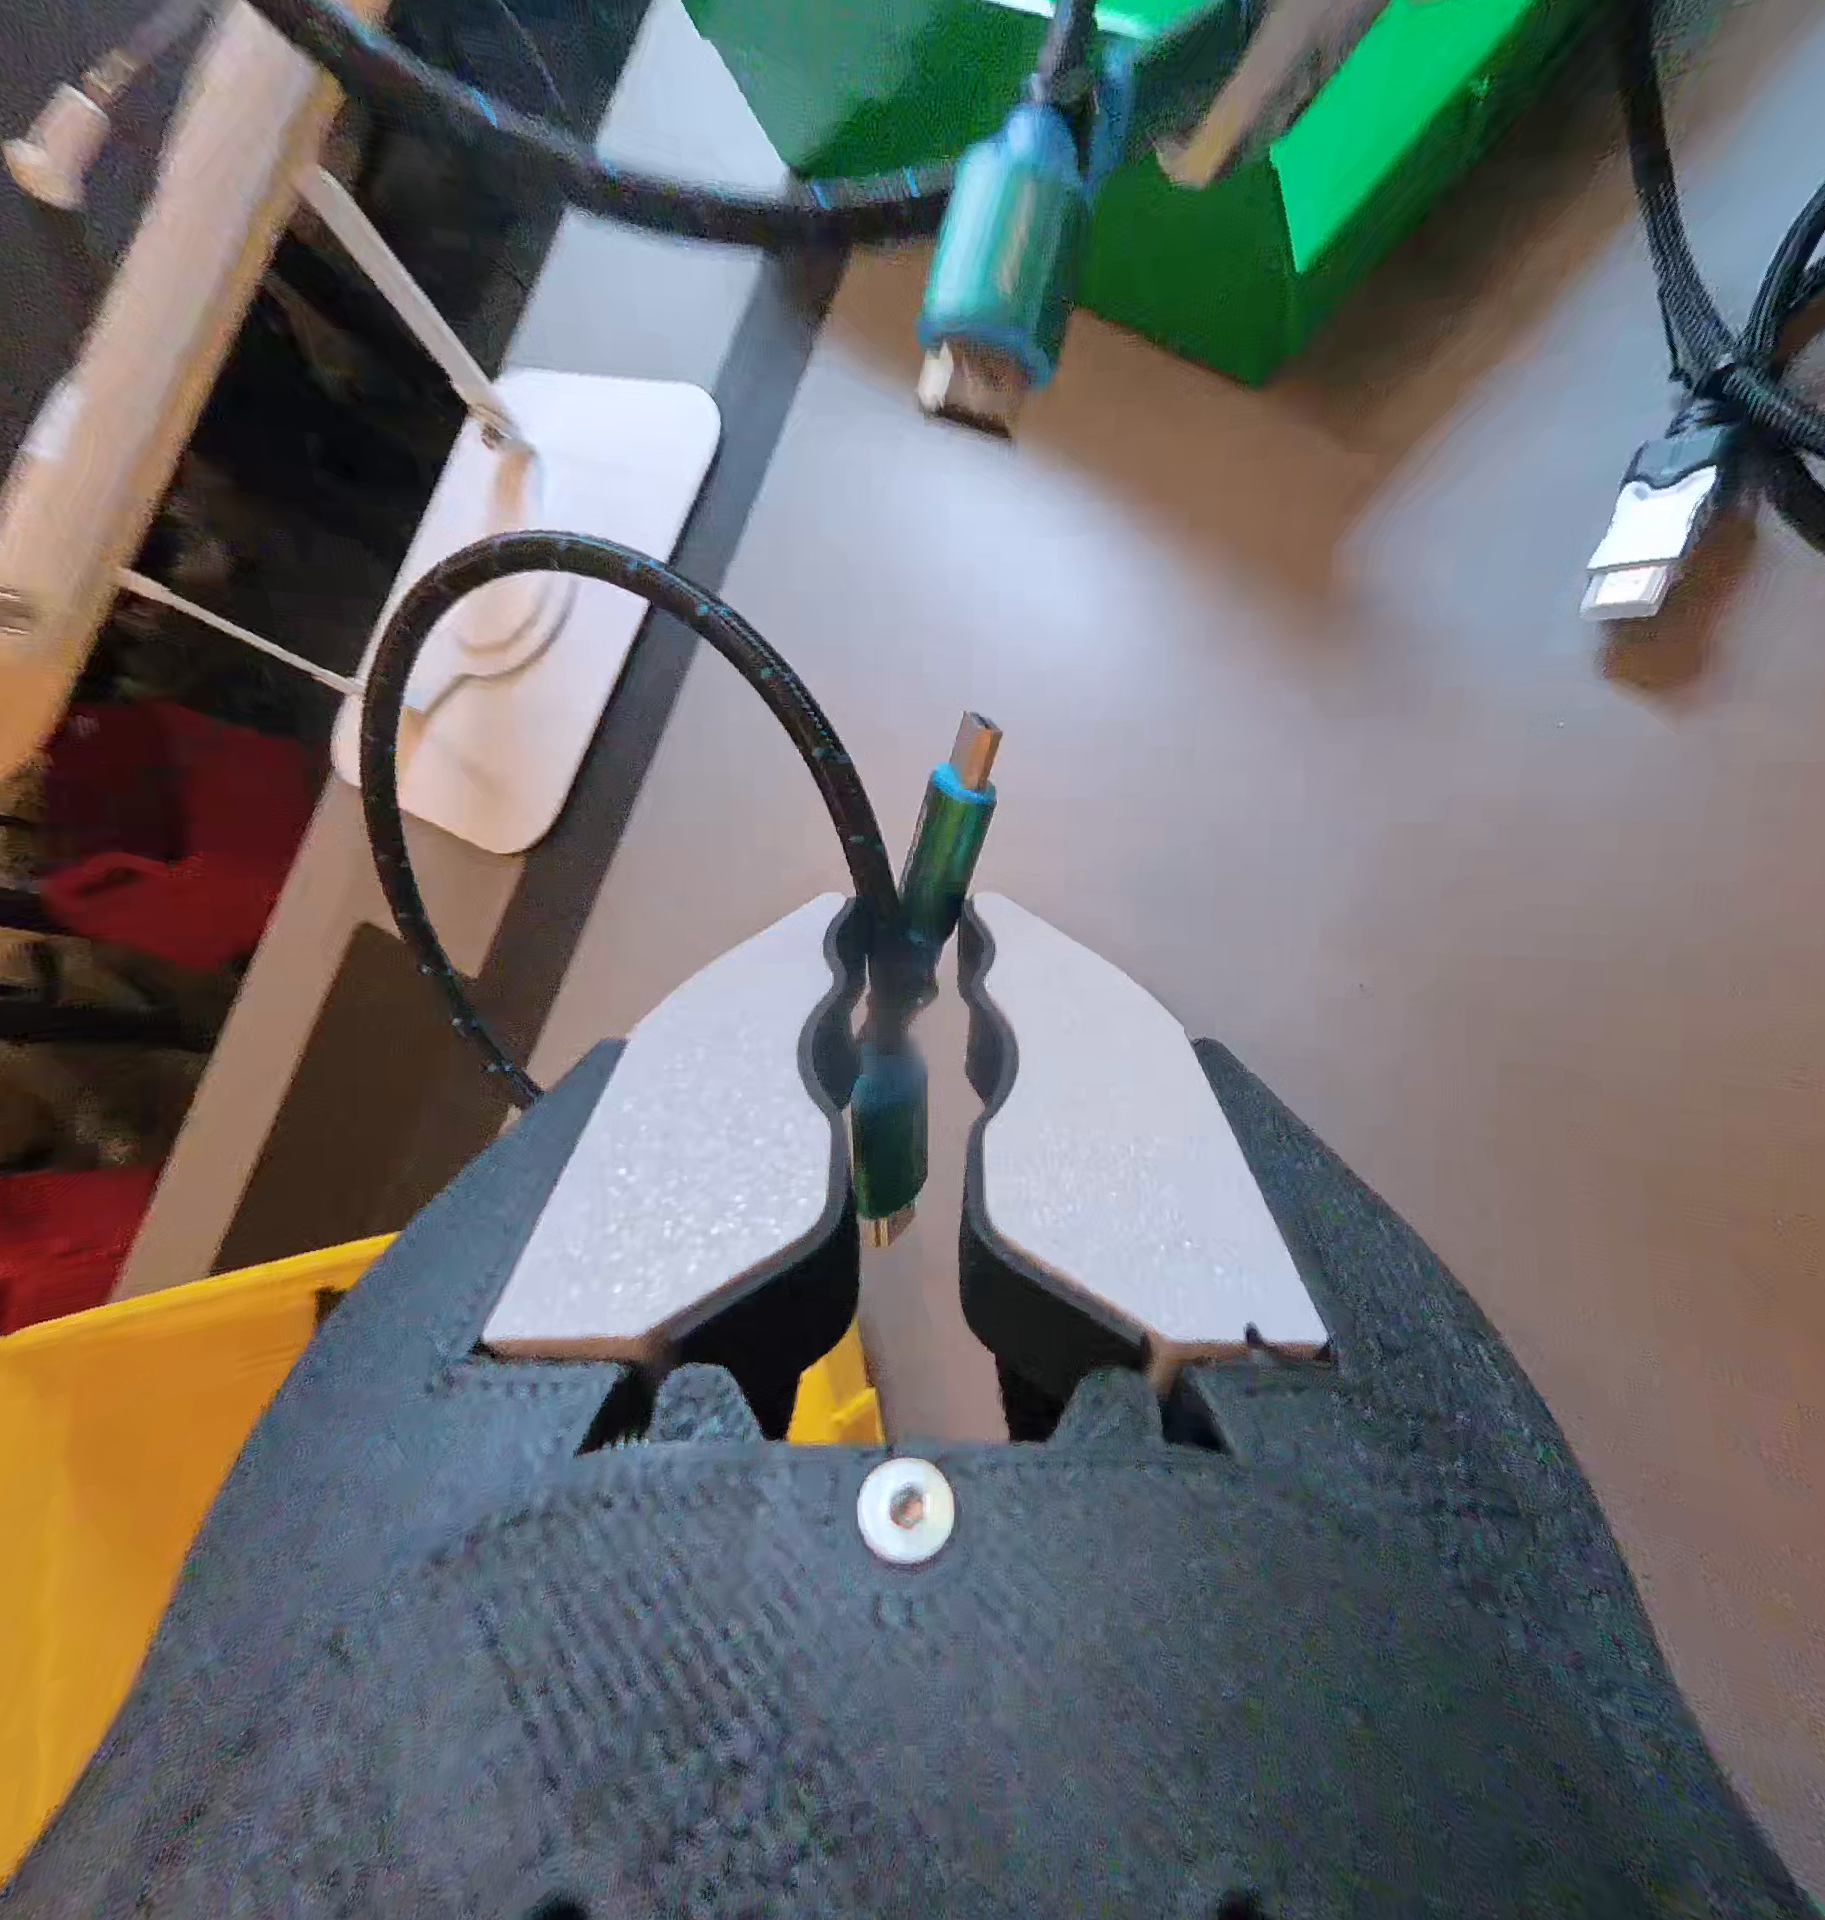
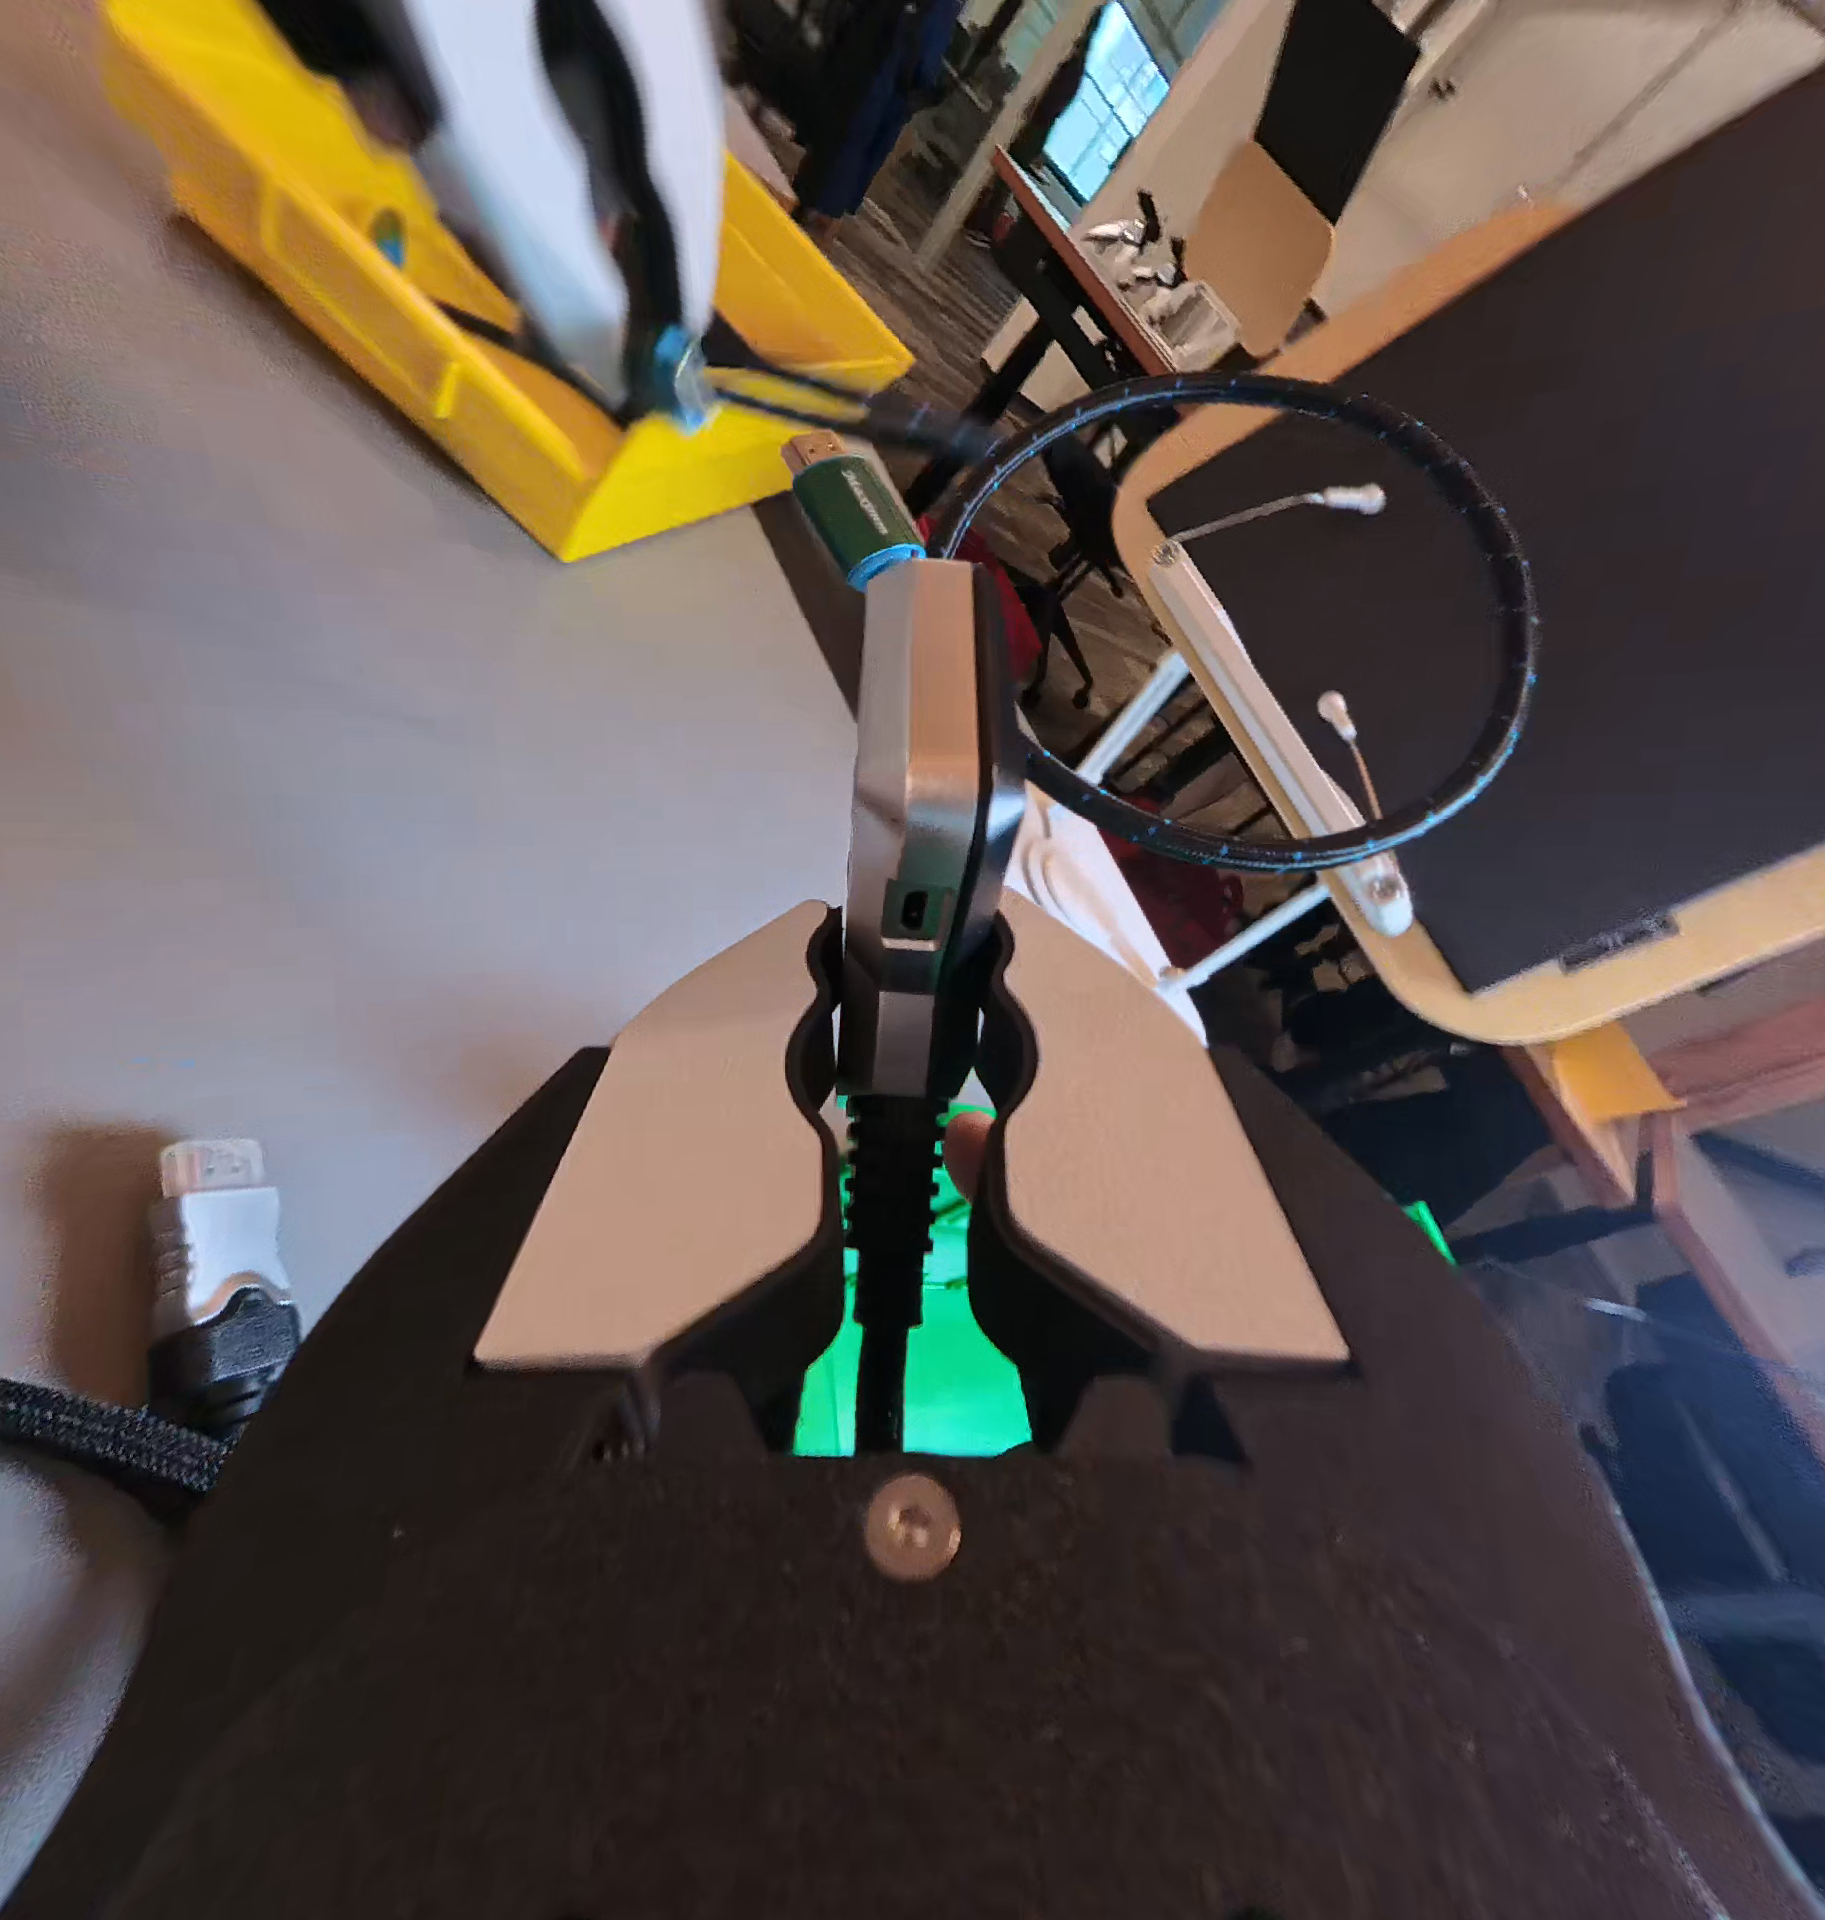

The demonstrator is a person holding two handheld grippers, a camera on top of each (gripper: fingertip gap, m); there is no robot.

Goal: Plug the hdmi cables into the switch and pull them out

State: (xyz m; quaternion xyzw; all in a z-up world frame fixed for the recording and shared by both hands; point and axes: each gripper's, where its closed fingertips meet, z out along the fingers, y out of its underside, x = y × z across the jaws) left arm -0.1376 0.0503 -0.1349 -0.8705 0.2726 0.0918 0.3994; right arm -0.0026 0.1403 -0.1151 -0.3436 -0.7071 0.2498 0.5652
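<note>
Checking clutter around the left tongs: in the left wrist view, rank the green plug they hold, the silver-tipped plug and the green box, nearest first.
1. Green plug, gripped between the left tongs.
2. Silver-tipped plug, lying on the table, right.
3. Green box, far end, upper right.

Left tool (image 1: 908, 920) clamped; right tool (image 2: 913, 925) clamped.

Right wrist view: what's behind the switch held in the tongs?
Behind the grey switch, a green HDMI plug pokes out, its braided cable looping right. The switch covers where plug meets cable, and any ports on its far end.
</note>
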